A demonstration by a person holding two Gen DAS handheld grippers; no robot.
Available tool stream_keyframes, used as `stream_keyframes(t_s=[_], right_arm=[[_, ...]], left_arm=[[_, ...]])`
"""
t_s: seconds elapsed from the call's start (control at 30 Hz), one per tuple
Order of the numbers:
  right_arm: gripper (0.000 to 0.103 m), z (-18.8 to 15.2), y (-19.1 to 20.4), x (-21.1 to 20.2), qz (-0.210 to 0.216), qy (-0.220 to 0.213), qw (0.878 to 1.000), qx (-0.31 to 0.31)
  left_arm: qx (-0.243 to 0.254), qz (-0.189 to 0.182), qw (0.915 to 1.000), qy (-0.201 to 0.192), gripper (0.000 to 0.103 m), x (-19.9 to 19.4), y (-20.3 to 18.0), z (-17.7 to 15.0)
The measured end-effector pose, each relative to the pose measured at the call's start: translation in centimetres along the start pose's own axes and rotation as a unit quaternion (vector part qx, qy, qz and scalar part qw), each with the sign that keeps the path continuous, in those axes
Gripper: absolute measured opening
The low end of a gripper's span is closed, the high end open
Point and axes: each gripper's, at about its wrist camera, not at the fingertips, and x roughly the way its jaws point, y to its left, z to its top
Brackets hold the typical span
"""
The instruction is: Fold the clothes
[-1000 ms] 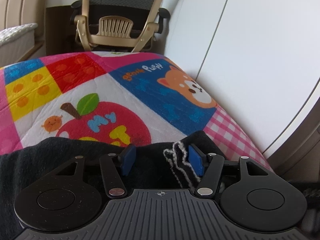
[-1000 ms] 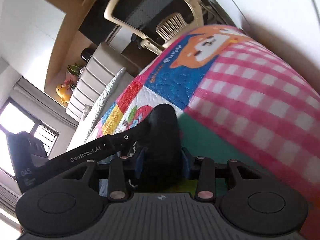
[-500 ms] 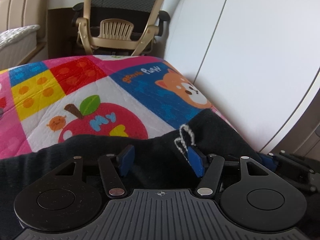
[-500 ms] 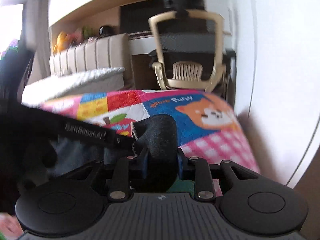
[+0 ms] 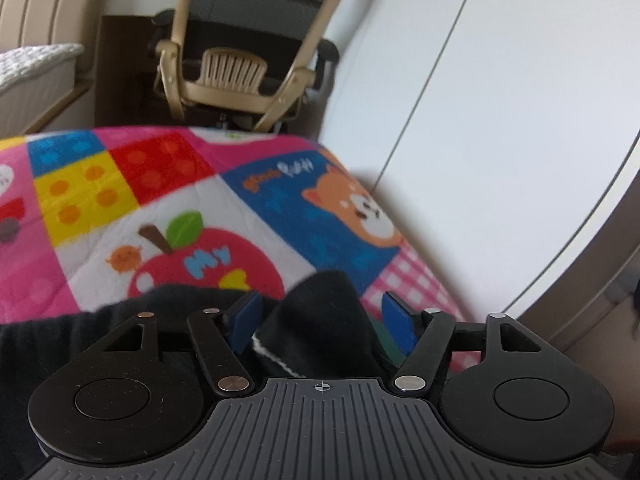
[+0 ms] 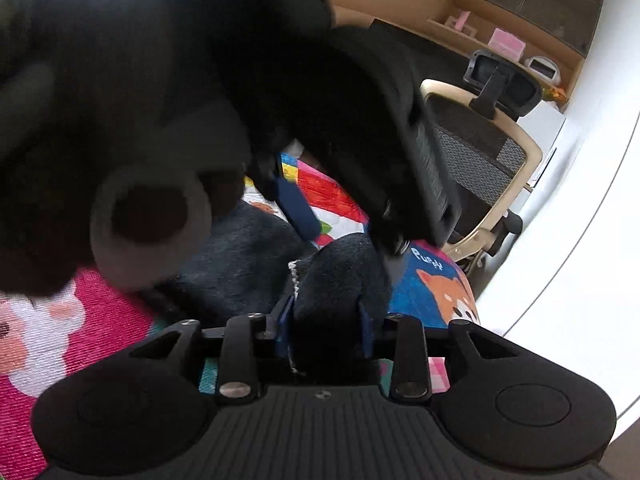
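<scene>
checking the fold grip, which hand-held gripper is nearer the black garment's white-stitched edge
Right. The right hand-held gripper is clamped on the white-stitched edge; the left hand-held gripper is open around it, pads apart.

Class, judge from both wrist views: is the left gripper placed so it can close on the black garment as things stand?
Probably yes. The left gripper is open, and a fold of the black garment already lies between its blue pads with nothing else in the gap. The right gripper is shut on another fold.

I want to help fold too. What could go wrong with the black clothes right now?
The left gripper is open, so the black garment between its fingers could slide out. The right gripper is shut on the same cloth, very close under the left one, so the two tools might bump together.
</scene>
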Motion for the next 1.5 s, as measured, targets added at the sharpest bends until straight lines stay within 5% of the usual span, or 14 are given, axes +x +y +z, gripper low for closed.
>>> stream_keyframes(t_s=[0.07, 0.2, 0.27, 0.4, 0.63, 0.7, 0.77, 0.83, 0.93, 1.17, 1.4, 1.5], right_arm=[[0.036, -0.1, -0.7, -0.3, 0.013, -0.002, 1.000, 0.016], [0.052, -0.4, -4.7, -1.0, 0.088, -0.009, 0.986, 0.139], [0.057, -1.1, -7.7, -0.8, 0.131, 0.002, 0.960, 0.247], [0.059, -3.5, -11.9, 1.0, 0.195, 0.029, 0.882, 0.428], [0.067, -6.3, -12.1, 4.1, 0.223, 0.048, 0.808, 0.543], [0.068, -6.1, -11.5, 4.7, 0.224, 0.048, 0.801, 0.553], [0.063, -5.7, -11.1, 5.0, 0.219, 0.049, 0.808, 0.544], [0.042, -5.4, -10.9, 4.8, 0.209, 0.050, 0.823, 0.525], [0.031, -5.0, -11.0, 4.5, 0.194, 0.050, 0.842, 0.500], [0.030, -3.8, -11.1, 2.3, 0.145, 0.043, 0.891, 0.427], [0.030, -1.3, -7.4, 1.1, 0.093, 0.032, 0.949, 0.299], [0.031, -0.3, -5.7, 0.8, 0.077, 0.029, 0.964, 0.254]], left_arm=[[-0.002, 0.005, 1.0000, 0.008, 0.054, 0.7, 0.4, -0.5], [-0.011, 0.002, 0.9999, 0.009, 0.052, 0.9, 1.9, -1.1], [-0.022, 0.003, 0.9997, 0.007, 0.053, 0.8, 2.6, -1.1], [-0.041, 0.000, 0.9991, 0.007, 0.058, 0.8, 3.7, -1.3], [-0.042, 0.001, 0.9991, 0.009, 0.061, 0.9, 3.9, -1.6], [-0.044, 0.001, 0.9990, 0.010, 0.062, 1.0, 4.0, -1.6], [-0.044, 0.004, 0.9990, 0.009, 0.063, 0.9, 4.0, -1.7], [-0.043, 0.006, 0.9990, 0.010, 0.063, 1.0, 3.9, -1.7], [-0.039, 0.007, 0.9992, 0.012, 0.063, 1.3, 3.3, -1.7], [-0.012, 0.002, 0.9999, 0.011, 0.060, 1.7, 1.1, -1.4], [-0.022, 0.010, 0.9997, 0.002, 0.061, 0.6, 1.7, -1.4], [-0.034, 0.011, 0.9992, -0.014, 0.069, -0.5, 2.3, -1.0]])
